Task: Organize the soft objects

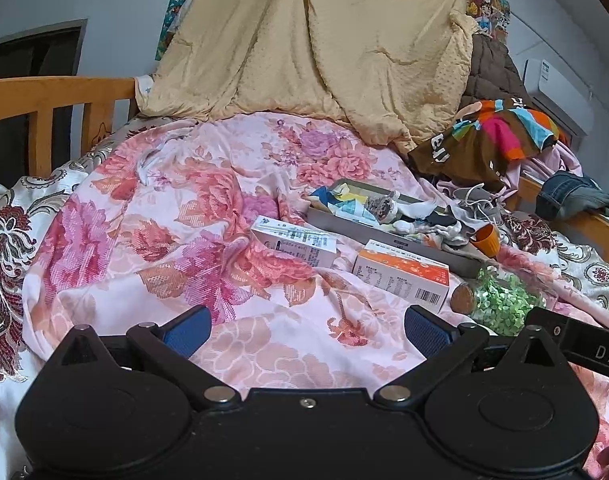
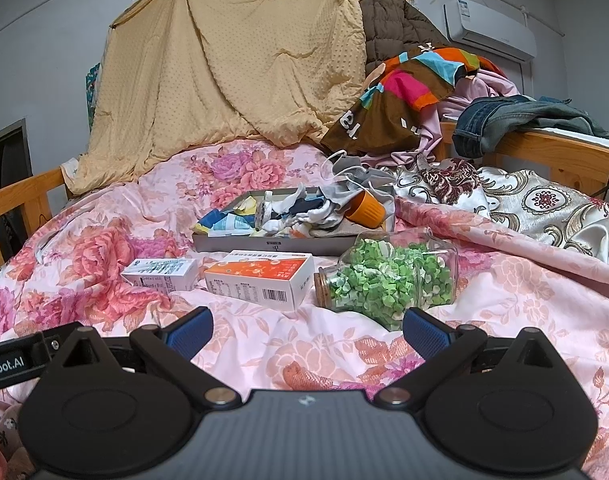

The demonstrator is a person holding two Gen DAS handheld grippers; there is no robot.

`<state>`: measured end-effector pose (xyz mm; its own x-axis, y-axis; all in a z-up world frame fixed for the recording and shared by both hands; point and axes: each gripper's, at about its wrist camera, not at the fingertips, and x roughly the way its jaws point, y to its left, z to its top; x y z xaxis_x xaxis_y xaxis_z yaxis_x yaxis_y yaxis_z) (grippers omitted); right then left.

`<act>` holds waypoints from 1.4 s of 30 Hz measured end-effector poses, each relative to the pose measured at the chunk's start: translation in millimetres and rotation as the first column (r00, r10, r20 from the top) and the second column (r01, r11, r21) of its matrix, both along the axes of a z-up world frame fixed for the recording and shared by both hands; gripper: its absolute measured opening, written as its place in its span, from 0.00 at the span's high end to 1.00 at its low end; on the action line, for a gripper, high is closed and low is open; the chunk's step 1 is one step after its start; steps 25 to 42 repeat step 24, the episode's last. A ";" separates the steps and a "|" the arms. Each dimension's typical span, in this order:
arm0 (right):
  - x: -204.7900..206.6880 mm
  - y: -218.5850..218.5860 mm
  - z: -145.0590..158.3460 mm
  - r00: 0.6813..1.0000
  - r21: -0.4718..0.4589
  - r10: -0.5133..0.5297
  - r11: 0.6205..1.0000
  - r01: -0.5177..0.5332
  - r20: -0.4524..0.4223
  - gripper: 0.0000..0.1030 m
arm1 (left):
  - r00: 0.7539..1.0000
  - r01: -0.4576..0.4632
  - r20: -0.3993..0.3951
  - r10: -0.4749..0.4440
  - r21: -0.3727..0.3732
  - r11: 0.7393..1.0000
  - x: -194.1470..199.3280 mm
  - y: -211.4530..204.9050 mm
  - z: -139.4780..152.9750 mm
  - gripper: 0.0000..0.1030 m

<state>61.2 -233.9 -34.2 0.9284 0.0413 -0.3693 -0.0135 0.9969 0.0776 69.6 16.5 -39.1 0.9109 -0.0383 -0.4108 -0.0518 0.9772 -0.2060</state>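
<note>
While both grippers hung low over the pink floral quilt point(image 2: 116, 216), neither had anything between its pads: the left gripper point(image 1: 306, 330) stood with jaws spread wide over bare quilt, and the right gripper point(image 2: 306, 330) stood just as wide, its right pad close in front of the glass jar of green bits point(image 2: 388, 276). The soft things you were after lay farther off, jumbled in the shallow grey tray point(image 2: 240, 245) at mid-bed: socks and small cloths point(image 2: 300, 212) heaped together, with an orange cup point(image 2: 367, 209) tipped among them and a white cord point(image 2: 344, 168) trailing over the tray's far edge. Between you and the tray lay two cartons, the white box point(image 2: 160, 273) on the left and the orange box point(image 2: 260, 278) beside it.

To do this step well, you needed, by my reckoning, to lift clear over the boxes and the jar rather than push through them, since the jar lay on its side and looked apt to roll. Picking one loose sock from the top of the heap, away from the cord and cup, seemed the cleanest grasp; a bite deep into the pile risked dragging several pieces.
</note>
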 end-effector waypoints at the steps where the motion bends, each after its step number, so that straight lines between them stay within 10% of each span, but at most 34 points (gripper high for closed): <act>1: 0.1 0.1 0.0 1.000 0.000 0.000 1.000 0.000 -0.001 0.00 | 1.000 0.000 -0.001 0.000 -0.004 1.000 -0.1 0.1 -0.2 0.01; 42: 0.6 3.4 -1.1 1.000 -0.001 0.019 1.000 -0.019 -0.019 0.00 | 0.999 -0.035 -0.005 0.035 -0.017 0.999 -1.4 3.5 -2.9 0.01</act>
